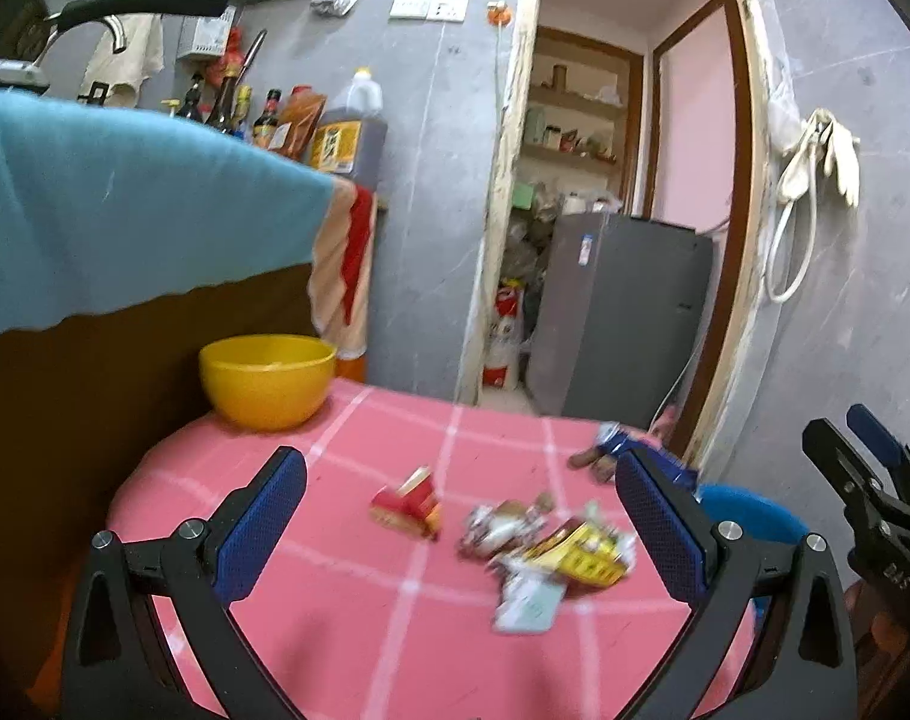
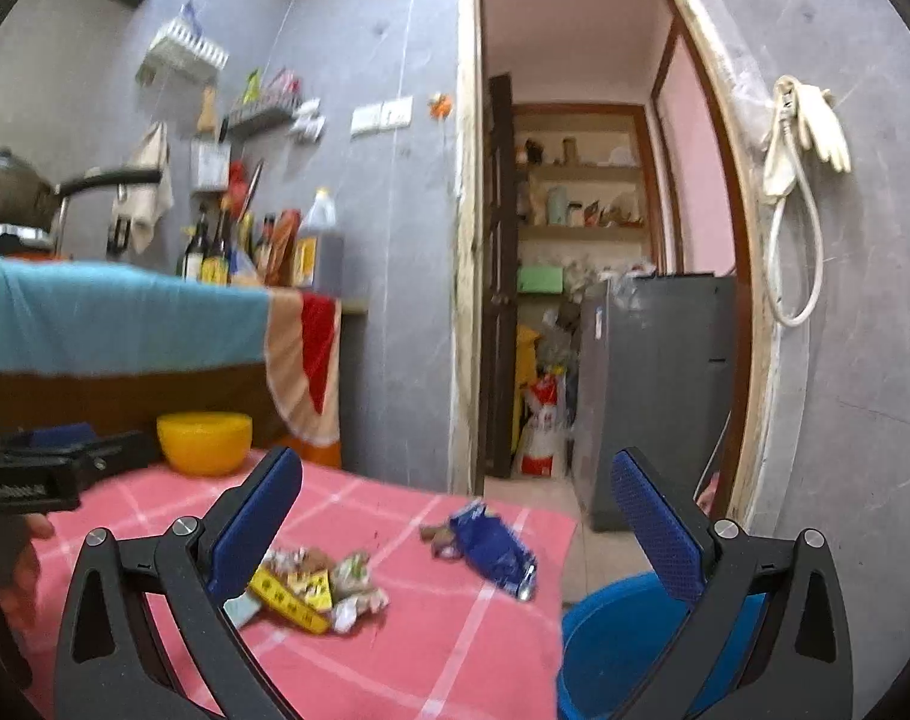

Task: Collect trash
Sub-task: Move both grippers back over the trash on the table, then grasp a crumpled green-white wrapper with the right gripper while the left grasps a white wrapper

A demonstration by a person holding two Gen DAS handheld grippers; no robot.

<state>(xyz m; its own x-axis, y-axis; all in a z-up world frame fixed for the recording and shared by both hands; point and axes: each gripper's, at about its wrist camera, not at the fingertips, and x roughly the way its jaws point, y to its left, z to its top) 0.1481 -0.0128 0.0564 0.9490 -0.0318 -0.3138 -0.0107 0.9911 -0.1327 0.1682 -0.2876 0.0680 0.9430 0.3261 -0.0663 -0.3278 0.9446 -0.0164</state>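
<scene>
1. Pink checked cloth covers the desk (image 1: pixel 347 630); crumpled yellow and silver wrappers (image 1: pixel 551 552) lie mid-desk, a blue foil packet (image 2: pixel 494 546) near the right edge.
2. Left tongs (image 1: pixel 461 528) and right tongs (image 2: pixel 455 531) hover spread, holding nothing.
3. Best to lower squarely over one wrapper, then pinch.
4. The yellow plastic bowl (image 1: pixel 268 381) at far left looks empty; the blue bin (image 2: pixel 623 642) off the right edge shows no contents.

The right gripper (image 2: pixel 455 531) hangs above a pink checked tablecloth (image 2: pixel 443 654) with its jaws spread wide and nothing between them. A crumpled blue wrapper (image 2: pixel 496 547) lies near the table's far edge, a heap of yellow and pale wrappers (image 2: pixel 311 591) by the left finger. A yellow bowl (image 2: pixel 204 441) stands behind; a blue bin (image 2: pixel 629 642) sits beside the table.
</scene>
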